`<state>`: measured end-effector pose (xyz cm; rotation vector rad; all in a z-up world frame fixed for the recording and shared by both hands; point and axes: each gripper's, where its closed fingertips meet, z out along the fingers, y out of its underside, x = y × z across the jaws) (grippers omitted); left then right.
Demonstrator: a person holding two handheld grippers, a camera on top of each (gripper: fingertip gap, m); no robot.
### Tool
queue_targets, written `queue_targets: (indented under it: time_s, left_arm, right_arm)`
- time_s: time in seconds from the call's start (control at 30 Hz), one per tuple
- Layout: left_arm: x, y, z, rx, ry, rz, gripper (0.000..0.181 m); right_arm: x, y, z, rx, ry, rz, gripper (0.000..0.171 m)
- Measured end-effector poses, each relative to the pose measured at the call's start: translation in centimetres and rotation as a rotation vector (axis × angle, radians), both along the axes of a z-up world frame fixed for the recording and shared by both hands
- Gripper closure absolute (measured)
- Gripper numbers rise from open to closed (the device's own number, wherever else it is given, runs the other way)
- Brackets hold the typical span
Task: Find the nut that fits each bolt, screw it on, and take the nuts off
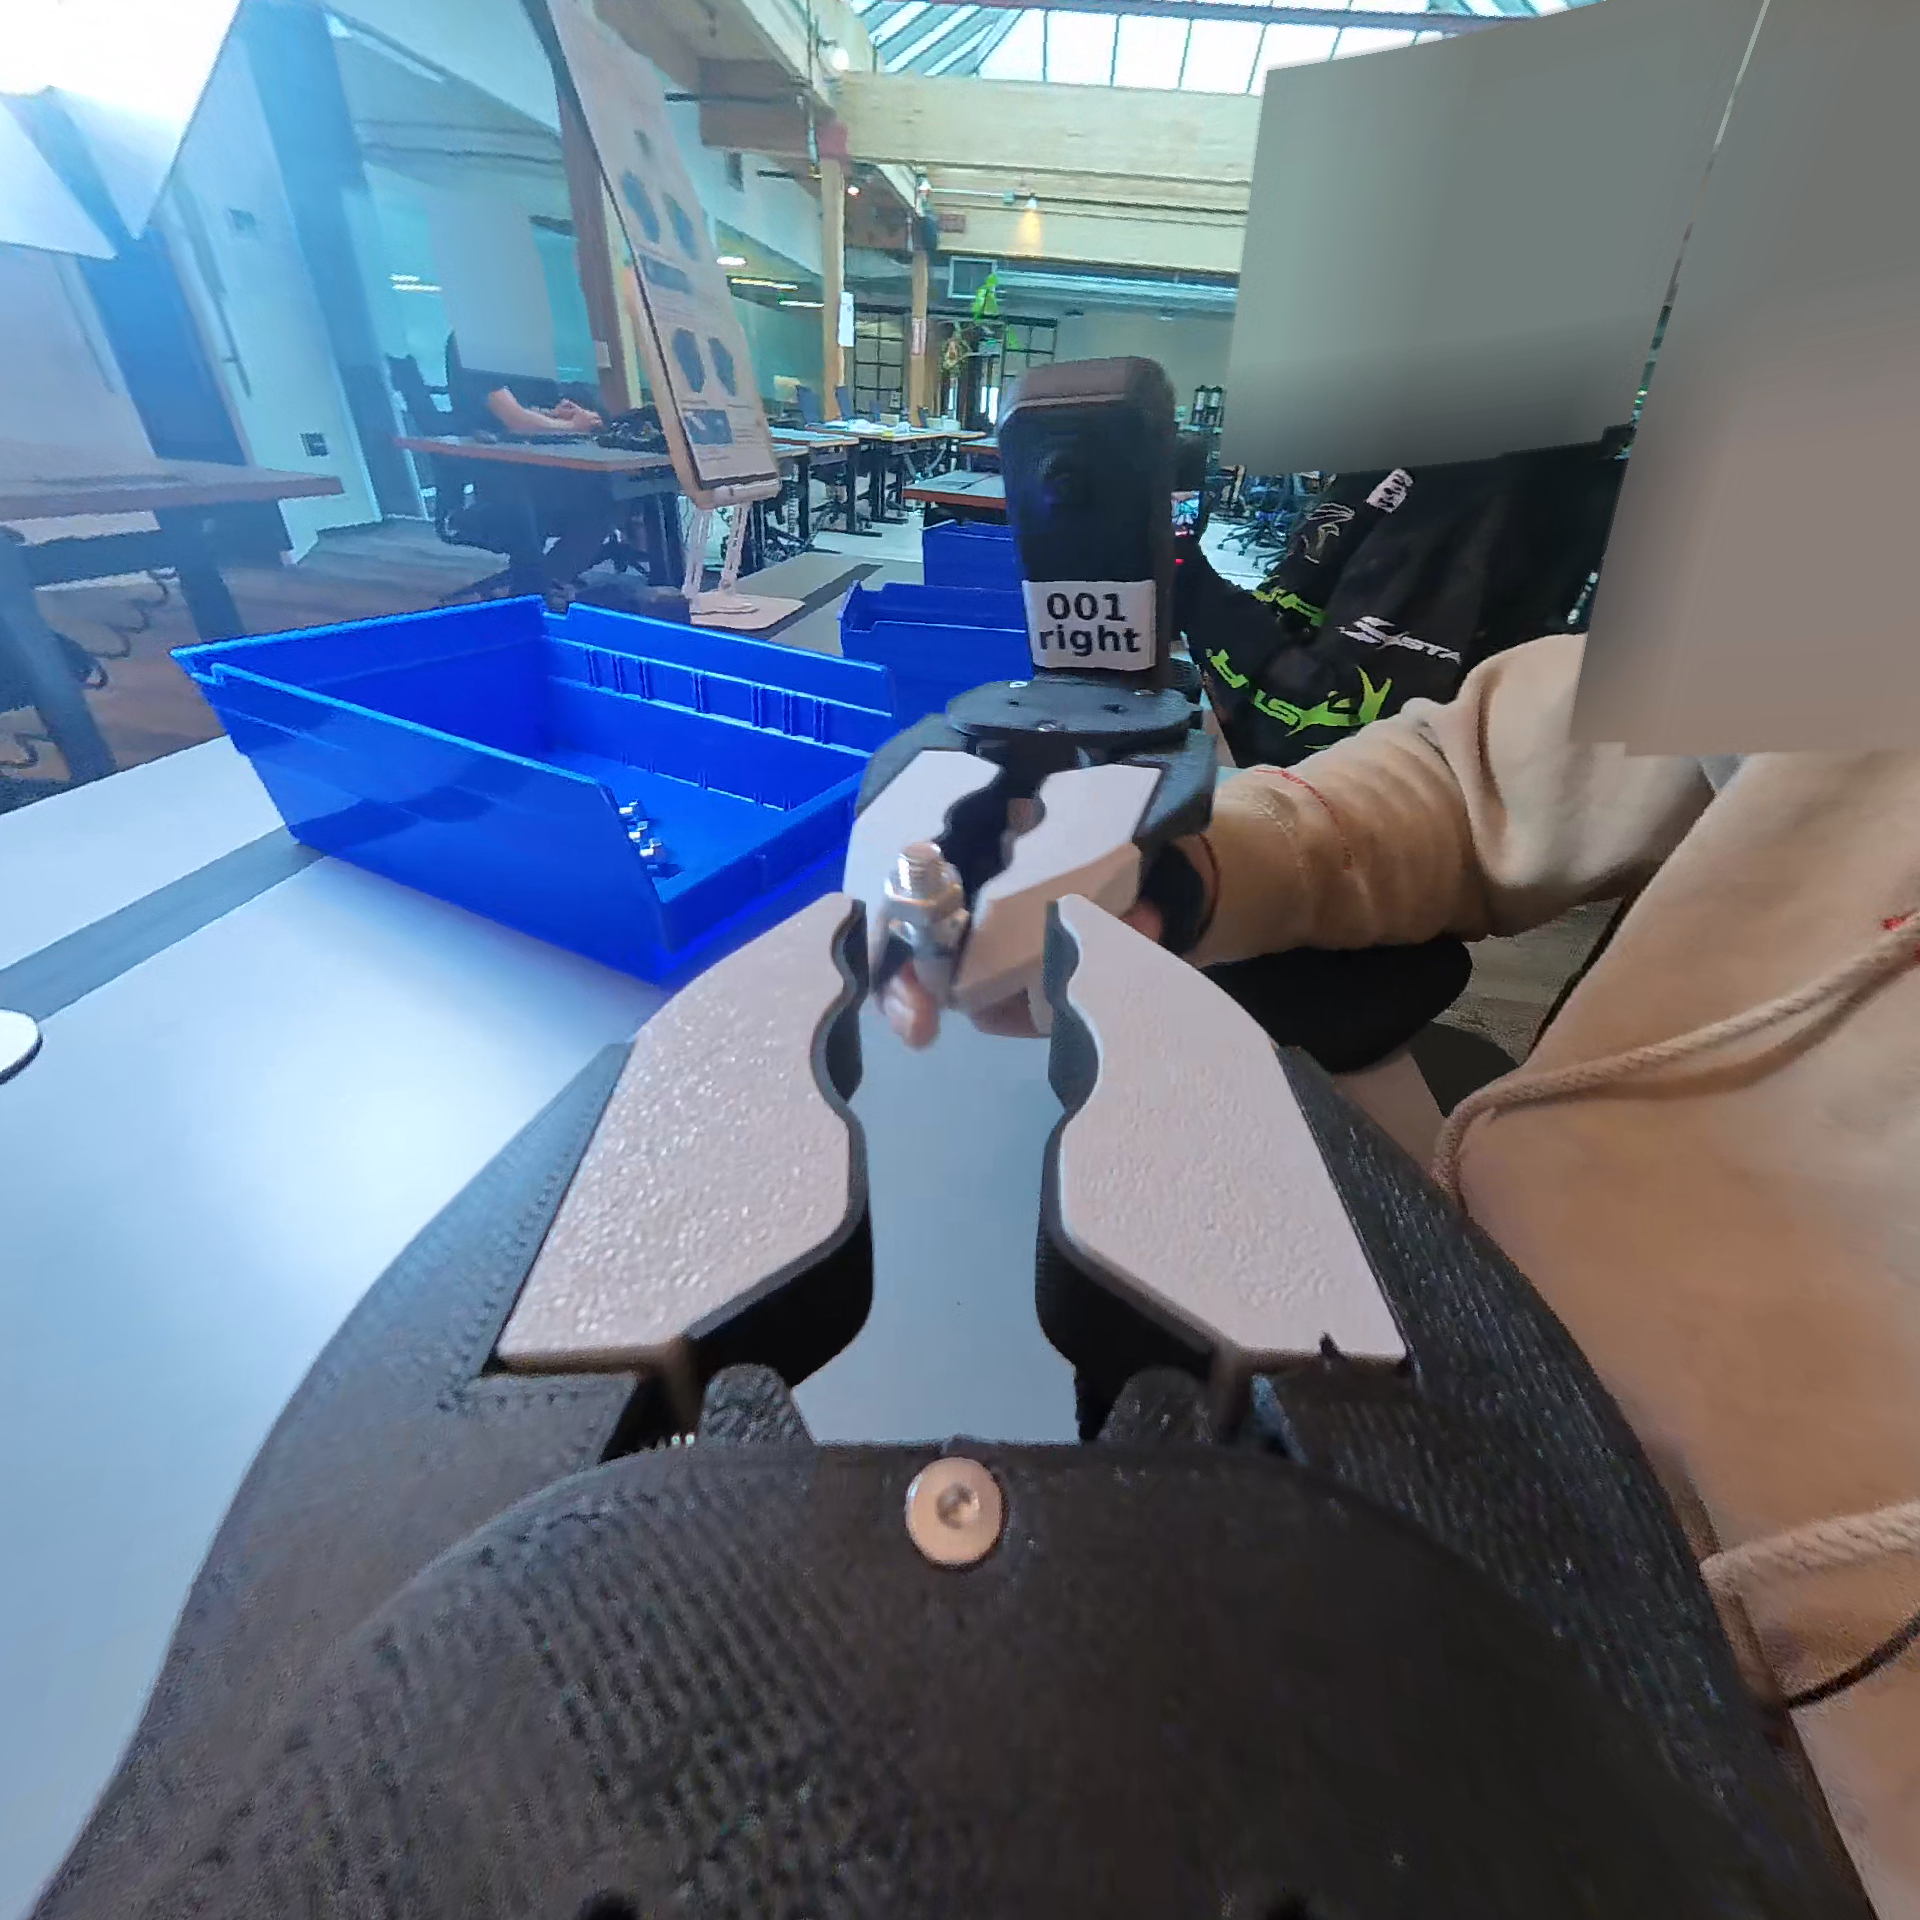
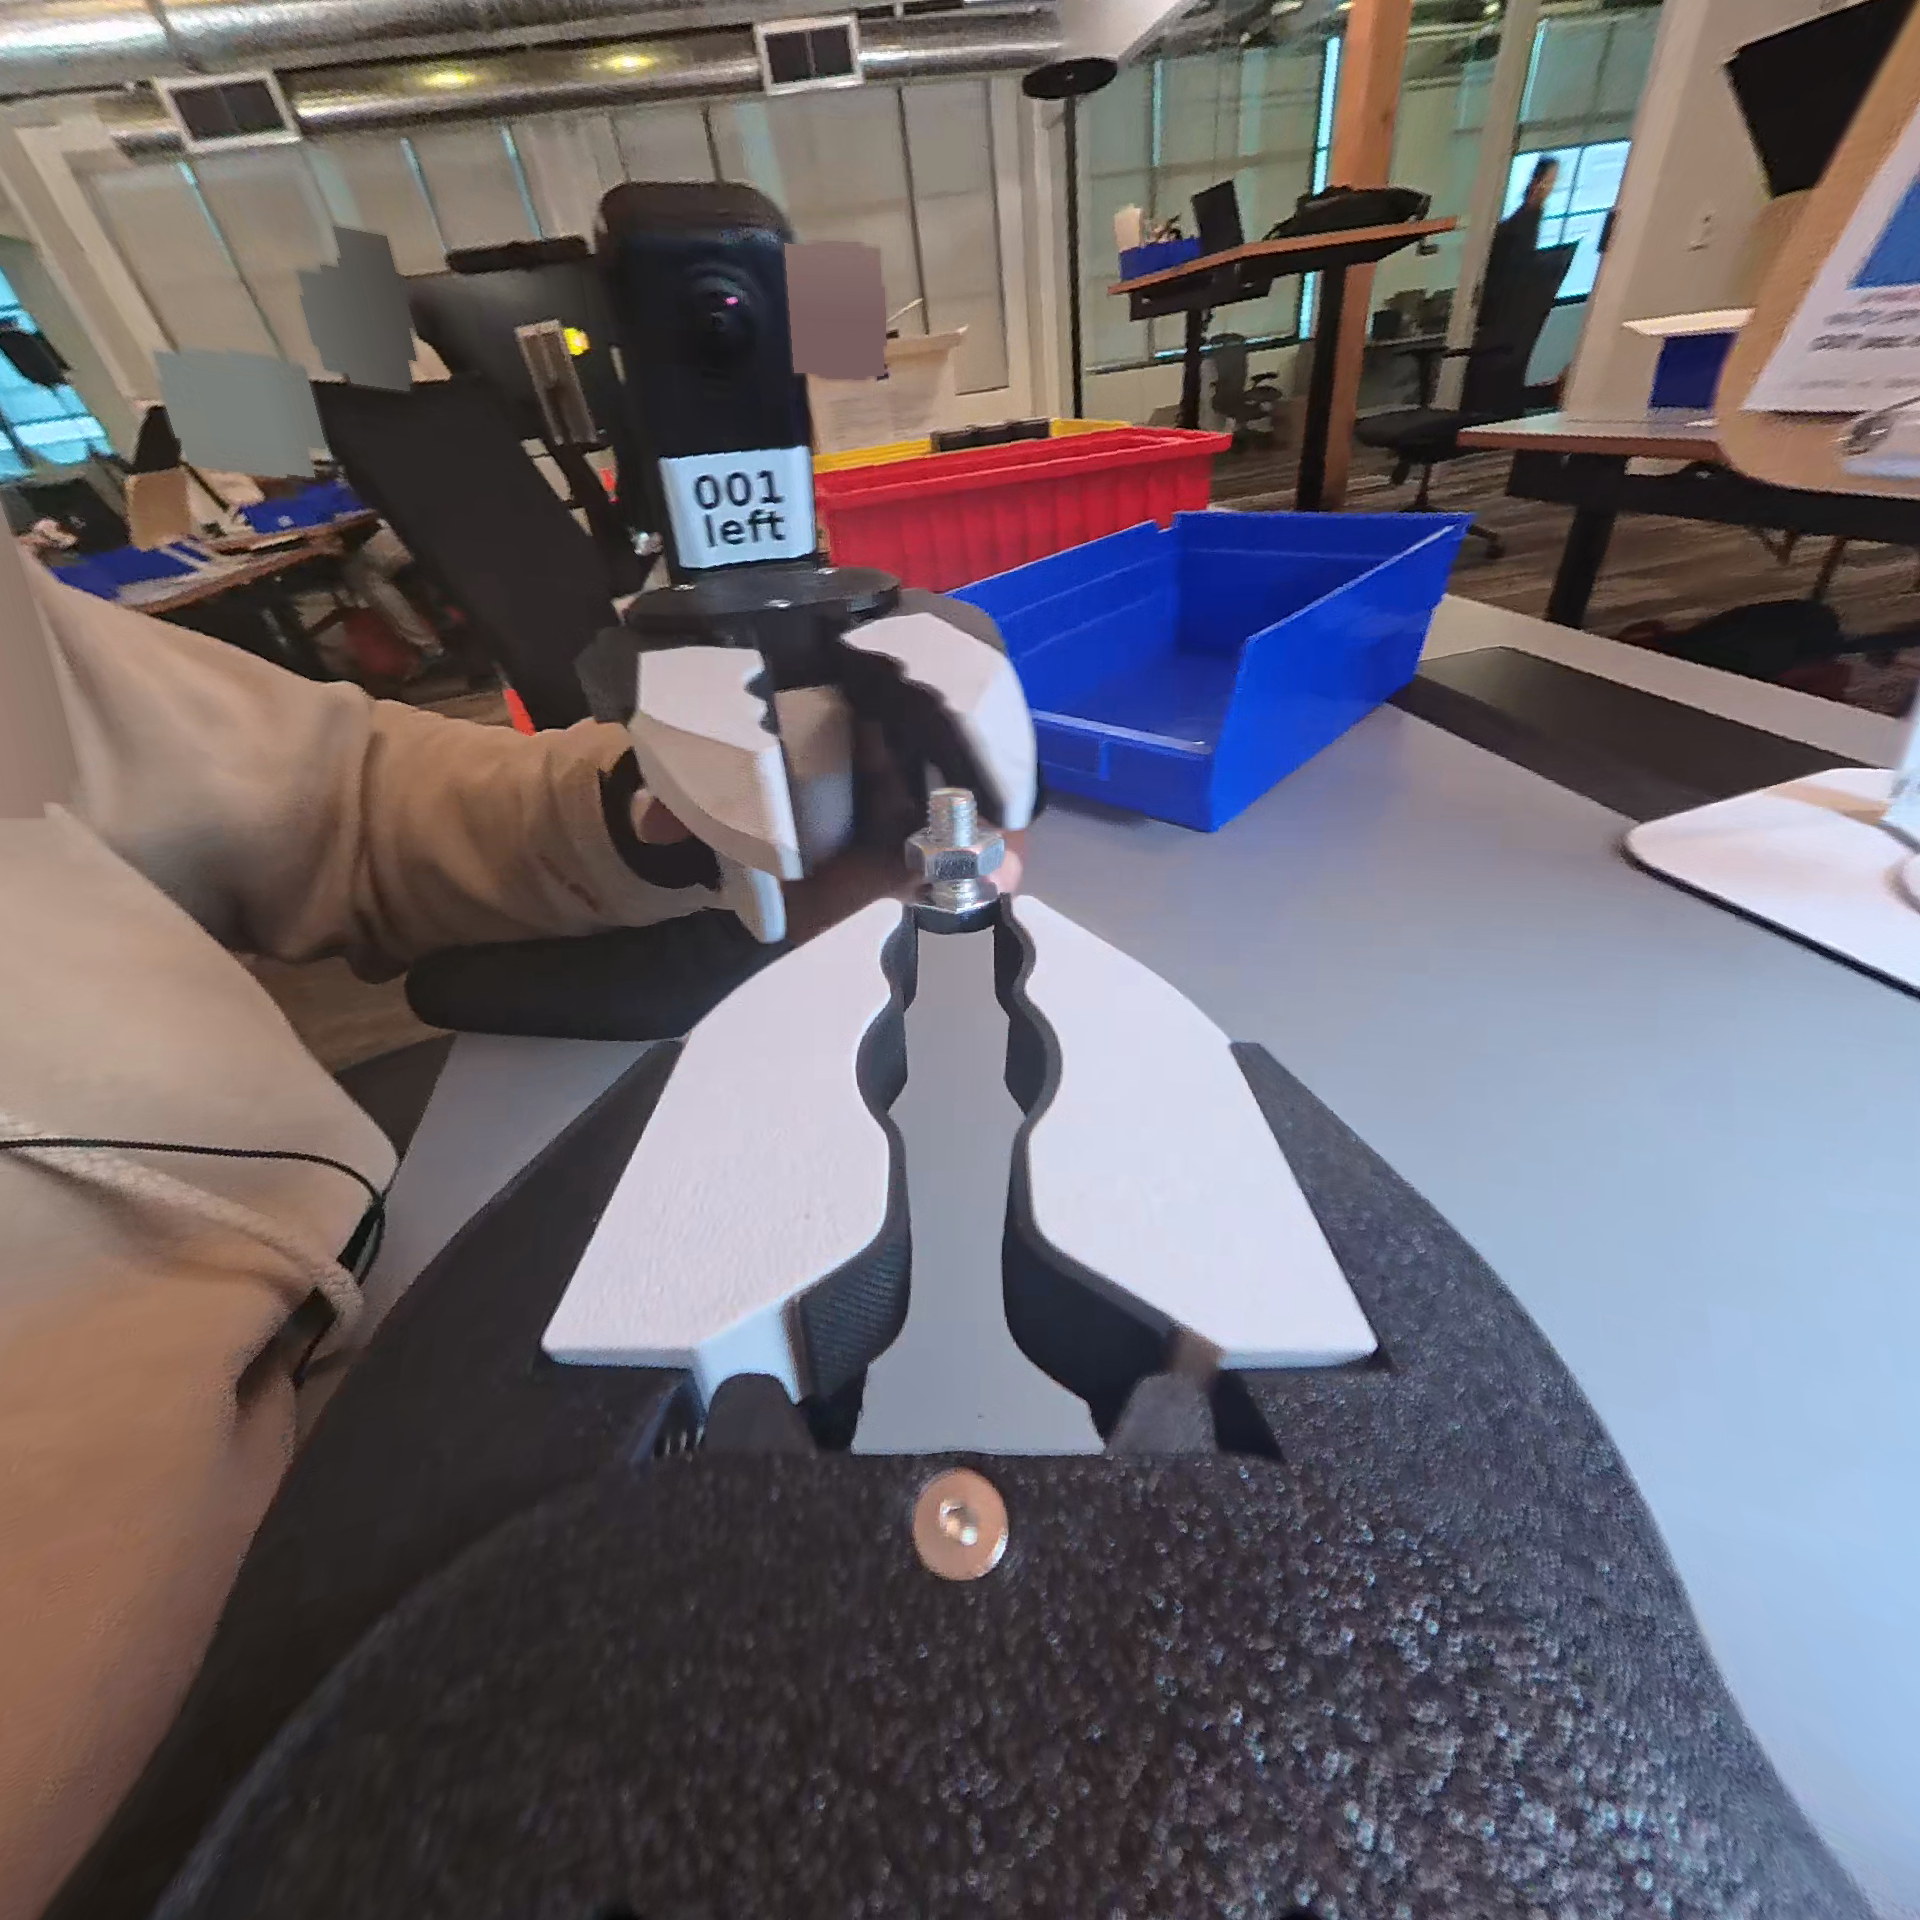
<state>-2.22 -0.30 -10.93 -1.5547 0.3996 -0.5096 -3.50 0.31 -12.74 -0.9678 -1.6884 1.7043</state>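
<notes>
My right gripper (image 2: 956, 920) is shut on the head end of a silver bolt (image 2: 954, 810) and holds it upright above the grey table (image 2: 1455, 1039). A hex nut (image 2: 954, 857) sits partway down the thread. My left gripper (image 1: 956, 920) faces it, open, with its tips on either side of the bolt and nut (image 1: 925, 914). In the right wrist view the left gripper (image 2: 894, 862) shows open, with one fingertip close beside the nut. I cannot tell whether it touches.
A blue bin (image 1: 520, 748) on the table holds several small silver parts (image 1: 644, 836); it also shows in the right wrist view (image 2: 1226, 665). A red bin (image 2: 1018, 499) stands behind it. A white base plate (image 2: 1787, 862) lies at the right. A person's sleeved arms are close. My left and right fingertips are right by each other.
</notes>
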Motion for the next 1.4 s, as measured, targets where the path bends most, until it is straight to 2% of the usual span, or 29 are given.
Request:
queue_targets:
  time_s: [0.13,0.2,0.3,0.43,0.53,0.6,0.7,0.83,0.97,1.0,1.03,1.13,1.27,1.37,1.4]
  left_arm:
    - [0.6,-0.2,-0.2,-0.009,0.022,-0.018,0.148]
    - [0.9,-1.1,0.6,0.016,0.006,-0.077,0.171]
    - [0.4,-0.8,1.0,0.035,0.001,-0.039,0.166]
    - [0.0,0.2,0.2,0.013,0.005,0.025,0.145]
    - [0.7,-0.1,0.2,0.009,0.013,-0.007,0.147]
    - [1.4,-1.1,0.9,0.036,-0.002,-0.088,0.172]
    - [0.8,-0.9,1.4,0.058,-0.002,-0.044,0.168]
    - [-0.1,0.4,0.7,0.023,-0.015,0.04,0.145]
    - [0.8,0.0,0.8,0.019,-0.011,0.004,0.147]
    - [1.1,-0.6,1.2,0.038,-0.014,-0.04,0.164]
    - [1.3,-1.1,1.8,0.066,-0.033,-0.065,0.169]
    - [0.7,-0.8,2.0,0.077,-0.026,-0.026,0.162]
    - [0.2,0.3,0.8,0.029,-0.014,0.036,0.144]
    - [0.9,0.0,0.8,0.026,0.002,0.003,0.144]
    - [0.9,-0.3,1.0,0.029,0.002,-0.011,0.15]
  right_arm:
    - [0.0,-0.5,-0.2,-0.013,-0.014,0.016,0.157]
    - [-0.3,0.5,0.0,-0.043,-0.019,-0.023,0.157]
    - [-0.3,1.1,0.3,-0.069,-0.018,-0.033,0.157]
    - [0.1,-0.5,0.1,-0.058,-0.013,0.021,0.157]
    - [0.1,-0.5,0.3,-0.069,-0.01,0.02,0.157]
    - [-0.2,0.5,0.6,-0.094,-0.004,-0.018,0.157]
    - [-0.2,1.2,0.8,-0.11,-0.001,-0.034,0.157]
    - [0.0,-0.3,0.6,-0.099,0.008,0.013,0.157]
    - [0.1,-0.5,0.6,-0.098,0.019,0.015,0.157]
    - [0.0,-0.1,0.7,-0.103,0.022,-0.006,0.157]
    - [-0.2,0.4,0.8,-0.108,0.022,-0.026,0.157]
    - [-0.2,0.8,0.9,-0.118,0.022,-0.033,0.157]
    - [0.1,-0.9,0.4,-0.081,0.018,0.02,0.157]
    - [0.1,-0.8,0.5,-0.077,0.02,0.015,0.157]
    - [0.0,-0.4,0.6,-0.082,0.023,0.0,0.157]
